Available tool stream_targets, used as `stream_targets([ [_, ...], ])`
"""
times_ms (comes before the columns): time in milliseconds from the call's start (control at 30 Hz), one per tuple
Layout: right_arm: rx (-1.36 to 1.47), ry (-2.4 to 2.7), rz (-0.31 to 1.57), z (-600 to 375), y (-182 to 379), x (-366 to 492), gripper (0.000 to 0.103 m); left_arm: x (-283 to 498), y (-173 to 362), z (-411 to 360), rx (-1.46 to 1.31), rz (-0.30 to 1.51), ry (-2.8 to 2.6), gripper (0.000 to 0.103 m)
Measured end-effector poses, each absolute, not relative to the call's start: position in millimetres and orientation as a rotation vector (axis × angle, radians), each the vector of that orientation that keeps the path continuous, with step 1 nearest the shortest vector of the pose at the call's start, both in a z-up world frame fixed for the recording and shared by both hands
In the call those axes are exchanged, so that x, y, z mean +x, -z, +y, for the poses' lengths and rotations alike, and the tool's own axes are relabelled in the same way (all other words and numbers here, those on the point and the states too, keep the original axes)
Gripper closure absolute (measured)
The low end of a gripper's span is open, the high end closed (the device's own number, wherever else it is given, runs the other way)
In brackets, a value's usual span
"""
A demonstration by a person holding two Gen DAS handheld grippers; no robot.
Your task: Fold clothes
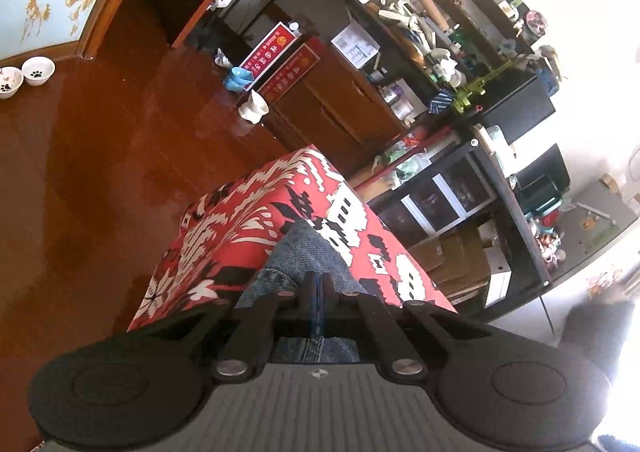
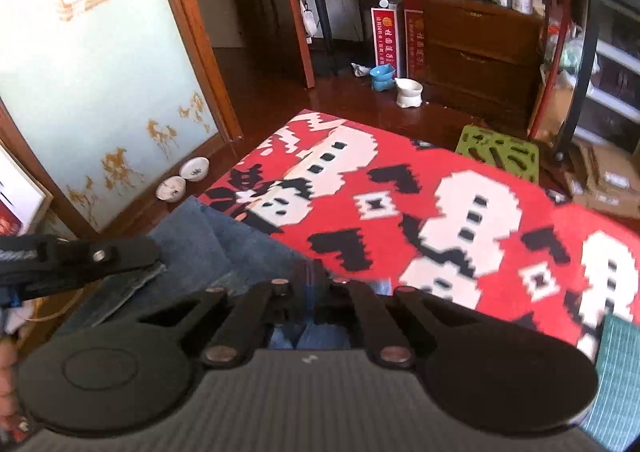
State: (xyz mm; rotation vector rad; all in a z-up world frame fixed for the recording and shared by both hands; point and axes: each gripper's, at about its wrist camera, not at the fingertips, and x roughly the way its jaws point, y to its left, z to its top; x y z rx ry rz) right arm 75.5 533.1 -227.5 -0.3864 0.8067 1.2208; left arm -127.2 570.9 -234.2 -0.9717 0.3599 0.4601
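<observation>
A blue denim garment (image 1: 308, 252) hangs in front of my left gripper (image 1: 318, 284), whose jaws are pressed together on its edge. In the right wrist view the same denim garment (image 2: 224, 248) drapes over the near left corner of a table under a red, white and black patterned cloth (image 2: 440, 188). My right gripper (image 2: 314, 286) is shut on a bunched edge of the denim. The left gripper (image 2: 72, 258) shows at the left of this view, clamped on another part of the denim, slightly above the table.
Dark wooden floor surrounds the table. Pet bowls (image 2: 184, 178) sit by a frosted door panel, more bowls (image 2: 396, 82) stand near a brown cabinet (image 2: 480, 48). A green stool (image 2: 500, 150) and cluttered black shelves (image 1: 460, 72) stand beyond the table. A teal cloth (image 2: 616, 372) lies at right.
</observation>
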Motion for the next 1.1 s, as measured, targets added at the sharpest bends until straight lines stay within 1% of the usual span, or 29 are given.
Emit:
stream_targets([
  [33,-0.362,-1.239,0.798,535,222,73,0.099,-129,235,572,-0.982,0.355,-0.457,0.102],
  [133,-0.283,-1.336,0.774,539,206,60,0.099,-135,239,576,-1.011,0.341,-0.445,0.102],
  [300,-0.435,-1.436,0.767,565,215,21,0.099,-136,242,580,-1.041,0.333,-0.44,0.102],
  [433,-0.435,-1.406,0.786,582,229,20,0.103,-136,245,581,-1.05,0.337,-0.45,0.101],
  [567,-0.435,-1.337,0.809,600,235,32,0.103,-139,248,585,-1.092,0.326,-0.44,0.101],
  [600,-0.437,-1.319,0.821,605,237,35,0.1,-139,248,585,-1.1,0.325,-0.439,0.101],
  [833,-0.287,-1.362,0.829,591,216,37,0.099,-156,241,588,-1.094,0.298,-0.487,0.102],
  [1000,-0.402,-1.392,0.828,593,225,15,0.099,-174,244,595,-1.143,0.269,-0.519,0.102],
  [1100,-0.387,-1.375,0.818,602,230,16,0.1,-176,243,596,-1.152,0.258,-0.513,0.102],
])
